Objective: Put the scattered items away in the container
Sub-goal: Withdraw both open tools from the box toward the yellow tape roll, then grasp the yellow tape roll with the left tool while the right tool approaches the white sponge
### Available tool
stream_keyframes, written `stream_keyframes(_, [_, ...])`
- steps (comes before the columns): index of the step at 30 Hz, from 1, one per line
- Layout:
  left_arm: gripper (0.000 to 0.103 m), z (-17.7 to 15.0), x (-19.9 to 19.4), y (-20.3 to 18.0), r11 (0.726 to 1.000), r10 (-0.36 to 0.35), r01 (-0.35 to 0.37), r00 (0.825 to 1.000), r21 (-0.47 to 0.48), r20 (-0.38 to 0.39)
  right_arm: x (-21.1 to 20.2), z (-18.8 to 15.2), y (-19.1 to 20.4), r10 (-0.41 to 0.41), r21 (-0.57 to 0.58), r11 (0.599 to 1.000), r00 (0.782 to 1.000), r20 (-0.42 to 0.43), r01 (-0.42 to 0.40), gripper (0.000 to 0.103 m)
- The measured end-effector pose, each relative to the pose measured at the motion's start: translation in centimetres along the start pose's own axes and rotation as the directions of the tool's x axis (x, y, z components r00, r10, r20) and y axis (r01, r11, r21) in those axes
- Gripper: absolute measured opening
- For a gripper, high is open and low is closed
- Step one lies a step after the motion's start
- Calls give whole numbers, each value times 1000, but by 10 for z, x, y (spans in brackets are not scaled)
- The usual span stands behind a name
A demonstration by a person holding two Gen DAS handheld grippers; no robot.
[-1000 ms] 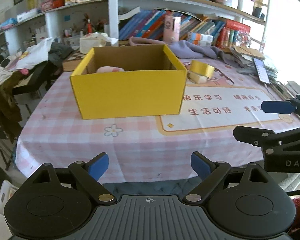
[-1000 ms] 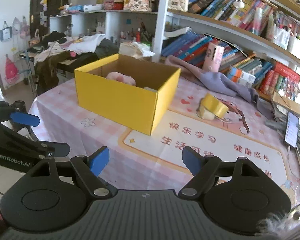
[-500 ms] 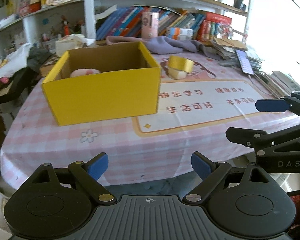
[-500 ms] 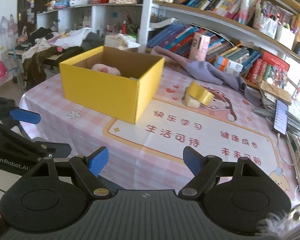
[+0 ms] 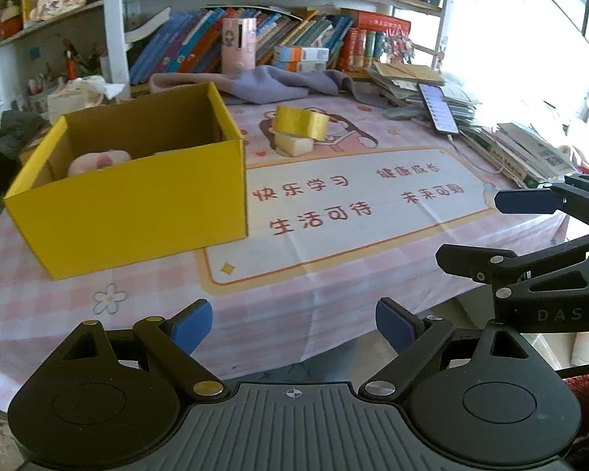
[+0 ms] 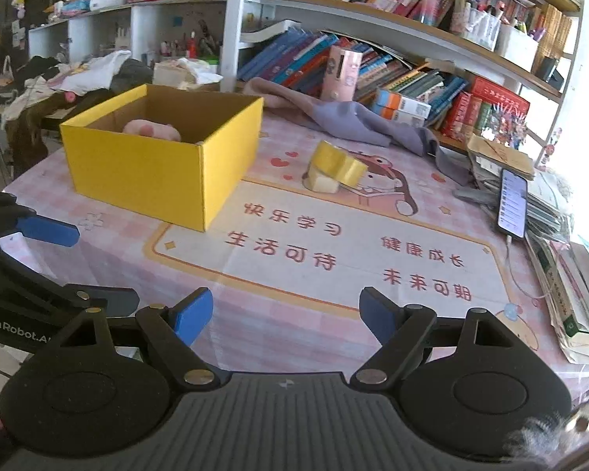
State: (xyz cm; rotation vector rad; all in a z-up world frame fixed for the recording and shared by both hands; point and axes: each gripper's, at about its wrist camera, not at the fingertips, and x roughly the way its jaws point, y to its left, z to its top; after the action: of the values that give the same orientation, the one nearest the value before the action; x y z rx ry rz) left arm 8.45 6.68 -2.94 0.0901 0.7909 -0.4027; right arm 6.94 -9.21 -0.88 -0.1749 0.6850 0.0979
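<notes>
Tilted yellow tape roll (image 5: 301,121) beside open yellow box (image 5: 137,212)

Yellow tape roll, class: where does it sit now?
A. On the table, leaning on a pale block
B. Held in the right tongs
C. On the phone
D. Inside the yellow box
A: the yellow tape roll rests tilted on a pale block on the table, outside the yellow box.
</notes>
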Motion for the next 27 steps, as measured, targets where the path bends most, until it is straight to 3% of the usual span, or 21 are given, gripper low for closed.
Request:
stream_keyframes(14, [92, 29, 22, -23, 993, -76, 72, 996, 90, 41, 9, 8, -32, -77, 38, 996, 997, 9, 76, 81])
stream_keyframes(27, [92, 66, 55, -39, 991, -63, 56, 996, 122, 59, 38, 24, -74, -106, 78, 992, 994, 23, 104, 81])
